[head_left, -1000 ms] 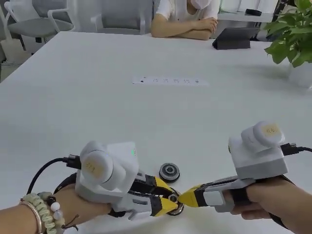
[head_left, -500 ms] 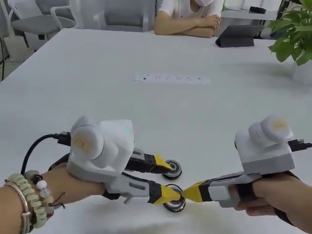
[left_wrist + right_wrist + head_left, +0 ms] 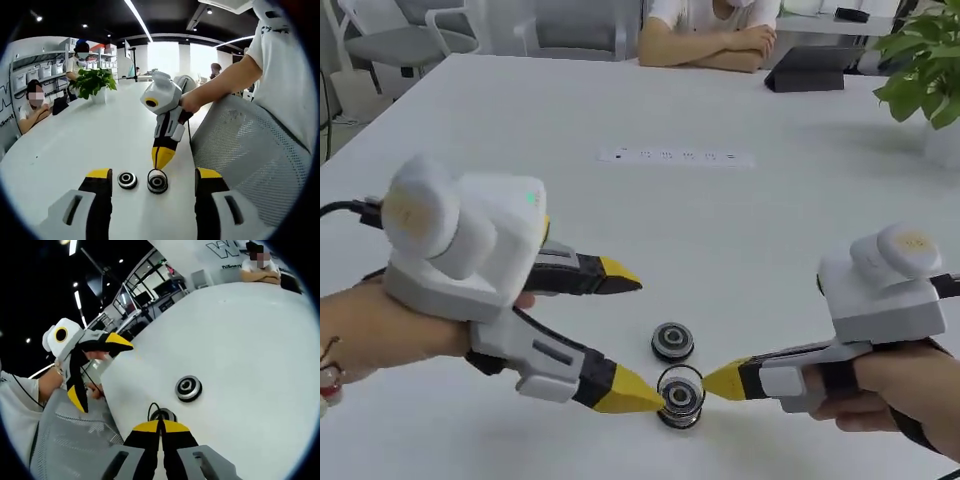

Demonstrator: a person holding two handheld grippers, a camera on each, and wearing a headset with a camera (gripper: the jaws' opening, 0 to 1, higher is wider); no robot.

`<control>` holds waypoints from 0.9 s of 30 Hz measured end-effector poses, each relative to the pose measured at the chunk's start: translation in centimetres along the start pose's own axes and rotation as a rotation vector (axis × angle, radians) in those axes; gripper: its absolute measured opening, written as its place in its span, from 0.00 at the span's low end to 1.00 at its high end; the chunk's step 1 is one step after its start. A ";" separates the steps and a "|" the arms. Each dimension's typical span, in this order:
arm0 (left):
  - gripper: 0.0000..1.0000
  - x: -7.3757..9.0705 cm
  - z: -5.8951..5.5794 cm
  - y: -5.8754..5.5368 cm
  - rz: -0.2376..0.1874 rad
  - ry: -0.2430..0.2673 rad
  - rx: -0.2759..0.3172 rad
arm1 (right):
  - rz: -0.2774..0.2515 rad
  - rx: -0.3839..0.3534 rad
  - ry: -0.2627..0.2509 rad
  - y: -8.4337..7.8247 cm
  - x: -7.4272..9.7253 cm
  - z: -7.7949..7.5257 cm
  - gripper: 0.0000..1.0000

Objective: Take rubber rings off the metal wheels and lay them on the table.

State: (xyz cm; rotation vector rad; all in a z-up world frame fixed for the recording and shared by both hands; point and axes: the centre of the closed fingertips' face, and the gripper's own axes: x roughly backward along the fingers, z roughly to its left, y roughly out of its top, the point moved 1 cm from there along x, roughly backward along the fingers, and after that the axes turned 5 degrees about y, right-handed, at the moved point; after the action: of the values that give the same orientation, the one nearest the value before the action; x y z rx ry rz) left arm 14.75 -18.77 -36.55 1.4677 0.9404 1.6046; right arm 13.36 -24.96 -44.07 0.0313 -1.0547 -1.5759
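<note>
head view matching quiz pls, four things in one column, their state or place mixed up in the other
Column one:
1. left claw
2. right claw
3. farther metal wheel
4. power strip

Column two:
A. lies flat out in the middle of the table, beyond both wheels
B. shut, pinching a thin rubber ring at the nearer metal wheel
C. jaws wide apart, holding nothing
D. lies flat on the table, touched by neither claw

Pairs: 1-C, 2-B, 3-D, 4-A
</note>
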 end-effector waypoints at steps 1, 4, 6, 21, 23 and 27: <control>0.70 0.4 0.0 0.0 0.000 0.006 0.003 | -0.008 0.000 0.000 0.1 0.2 -0.2 0.00; 0.80 2.1 0.4 -0.1 -0.002 0.051 0.014 | -0.024 0.003 -0.006 0.6 0.5 -0.3 0.00; 0.82 3.2 0.7 -0.1 -0.012 0.082 0.028 | -0.044 0.004 0.002 1.1 0.7 0.1 0.00; 0.99 9.0 0.6 -3.2 -0.036 0.280 0.164 | -0.065 0.038 0.003 2.0 1.1 0.9 0.00; 0.99 9.2 0.3 -3.5 -0.040 0.291 0.174 | -0.056 0.048 0.000 1.8 1.1 0.9 0.00; 0.99 9.2 0.0 -4.2 -0.034 0.309 0.196 | -0.045 0.064 -0.002 1.8 1.0 1.0 0.00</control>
State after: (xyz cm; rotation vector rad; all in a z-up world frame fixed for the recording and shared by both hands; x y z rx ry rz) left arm 14.38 -8.72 -36.25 1.3439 1.3224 1.7878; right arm 13.87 -24.98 -41.83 0.0982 -1.1123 -1.5824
